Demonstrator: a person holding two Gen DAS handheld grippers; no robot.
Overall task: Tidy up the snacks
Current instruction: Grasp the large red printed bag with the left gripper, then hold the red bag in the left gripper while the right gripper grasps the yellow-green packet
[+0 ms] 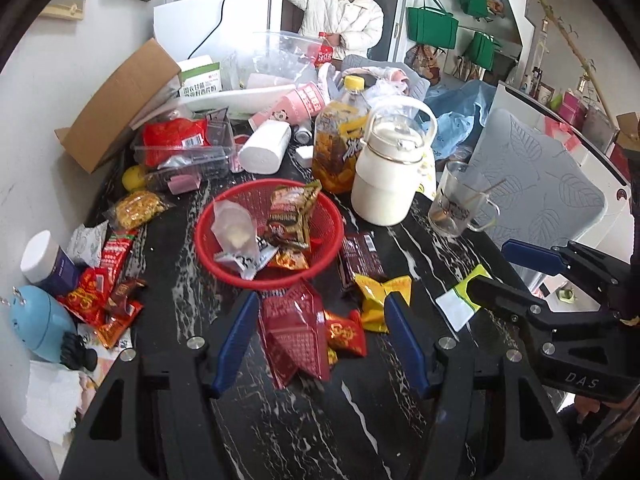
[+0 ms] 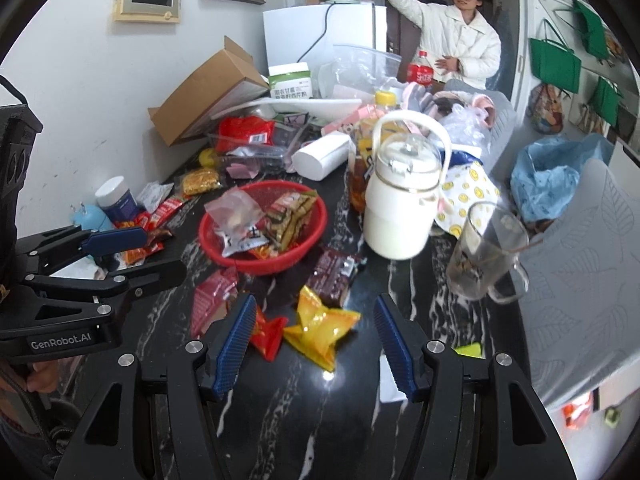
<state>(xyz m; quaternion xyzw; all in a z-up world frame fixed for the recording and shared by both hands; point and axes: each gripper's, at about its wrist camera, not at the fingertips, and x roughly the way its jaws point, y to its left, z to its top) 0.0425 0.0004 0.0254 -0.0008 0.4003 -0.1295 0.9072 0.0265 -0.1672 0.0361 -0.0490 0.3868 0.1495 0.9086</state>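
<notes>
A red basket (image 1: pixel 280 282) (image 2: pixel 272 268) sits mid-table and holds several snack packets and a clear bag. My left gripper (image 1: pixel 322 298) is open above a dark red packet (image 1: pixel 294 332) and a small red-gold packet (image 1: pixel 346 332); its pads touch neither. A yellow packet (image 1: pixel 380 300) (image 2: pixel 320 328) lies between the open fingers of my right gripper (image 2: pixel 316 300), flat on the table. A brown chocolate packet (image 1: pixel 360 258) (image 2: pixel 334 276) rests just beyond it. Each gripper shows in the other's view: the right gripper (image 1: pixel 490 266), the left gripper (image 2: pixel 164 250).
A white jug (image 1: pixel 386 176), a glass mug (image 1: pixel 460 204) and a tea bottle (image 1: pixel 340 136) stand right of the basket. More packets (image 1: pixel 108 280) are heaped at the left wall. A cardboard box (image 1: pixel 120 108) and clutter fill the back. A person in a white jacket (image 1: pixel 340 12) stands behind.
</notes>
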